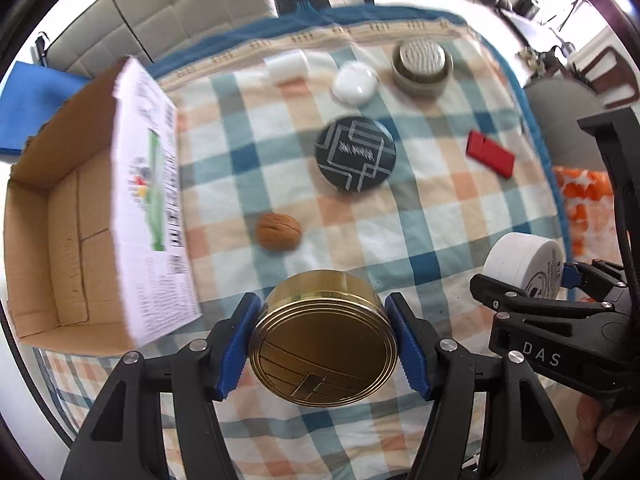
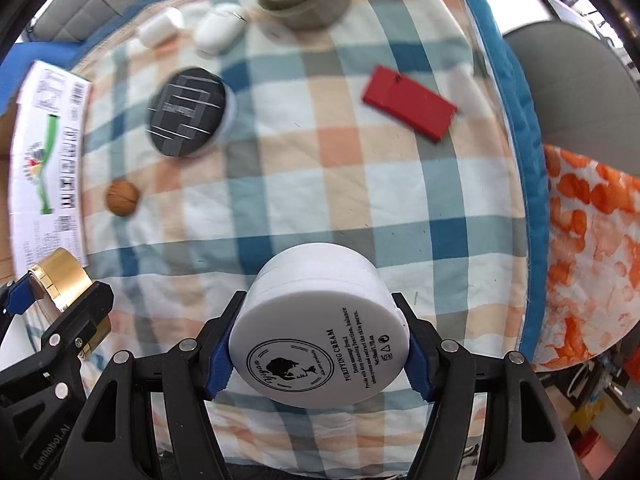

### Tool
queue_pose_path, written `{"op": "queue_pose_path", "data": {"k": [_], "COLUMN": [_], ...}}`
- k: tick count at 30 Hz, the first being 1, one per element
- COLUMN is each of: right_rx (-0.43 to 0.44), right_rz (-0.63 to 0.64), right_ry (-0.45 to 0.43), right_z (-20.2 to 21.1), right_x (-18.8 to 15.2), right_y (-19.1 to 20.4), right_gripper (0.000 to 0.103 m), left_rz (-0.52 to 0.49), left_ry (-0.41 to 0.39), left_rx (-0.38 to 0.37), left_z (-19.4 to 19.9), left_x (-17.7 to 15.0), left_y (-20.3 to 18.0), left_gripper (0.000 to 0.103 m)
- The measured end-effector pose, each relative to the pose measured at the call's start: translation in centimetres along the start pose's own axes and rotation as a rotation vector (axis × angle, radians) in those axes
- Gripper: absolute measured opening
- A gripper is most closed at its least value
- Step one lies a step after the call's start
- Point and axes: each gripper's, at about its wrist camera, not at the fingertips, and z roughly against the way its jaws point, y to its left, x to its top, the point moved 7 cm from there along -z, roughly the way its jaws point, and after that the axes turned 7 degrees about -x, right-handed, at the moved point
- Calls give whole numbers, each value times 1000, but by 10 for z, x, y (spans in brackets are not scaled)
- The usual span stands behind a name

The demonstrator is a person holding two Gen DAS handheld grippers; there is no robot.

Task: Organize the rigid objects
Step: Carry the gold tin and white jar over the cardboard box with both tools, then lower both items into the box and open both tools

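Observation:
My left gripper (image 1: 324,344) is shut on a round gold tin (image 1: 324,340), held above the checked cloth beside the open cardboard box (image 1: 60,208) on the left. My right gripper (image 2: 318,340) is shut on a white cream jar (image 2: 320,328), held above the cloth's near edge. The jar also shows in the left wrist view (image 1: 524,264), and the gold tin shows in the right wrist view (image 2: 60,280). On the cloth lie a walnut (image 1: 278,230), a black patterned round tin (image 1: 355,154) and a red flat box (image 1: 490,153).
At the back of the cloth stand a white cylinder (image 1: 287,65), a white oval case (image 1: 354,82) and a grey-green round container (image 1: 422,66). The box's printed flap (image 1: 154,200) stands up beside the cloth. An orange-patterned fabric (image 2: 592,248) lies to the right.

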Motion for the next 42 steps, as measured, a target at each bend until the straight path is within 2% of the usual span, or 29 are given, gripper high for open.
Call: {"op": "queue_pose_path", "data": {"k": [1, 2, 7, 11, 17, 21, 26, 34, 36, 40, 42], "right_rx": [16, 23, 78, 97, 90, 88, 74, 36, 32, 30, 26], "right_rz": [10, 22, 69, 118, 162, 156, 140, 118, 107, 95, 102], "right_ry": [-18, -32, -116, -161, -189, -191, -173, -116, -92, -52, -30], "right_z": [12, 21, 79, 114, 133, 130, 119, 82, 70, 45, 31], "right_x": [-1, -2, 9, 38, 79, 104, 133, 166, 173, 186, 191], "right_y": [6, 11, 61, 141, 249, 303, 358, 392, 396, 402, 407], "right_gripper": [71, 71, 71, 71, 71, 71, 71, 71, 71, 71, 71], "left_rz": [13, 25, 70, 94, 128, 159, 172, 196, 207, 282, 318], "left_ry": [-19, -35, -125, -171, -189, -185, -164, -94, -70, 5, 41], "left_rx": [-13, -24, -40, -18, 39, 42, 34, -15, -41, -169, -210], "left_z": [16, 29, 82, 107, 123, 120, 111, 64, 50, 15, -4], "left_x": [8, 33, 43, 64, 85, 98, 112, 127, 130, 132, 132], "left_y": [4, 2, 57, 114, 205, 256, 300, 341, 347, 362, 371], "left_gripper": [62, 62, 62, 62, 62, 62, 62, 62, 62, 62, 62]}}
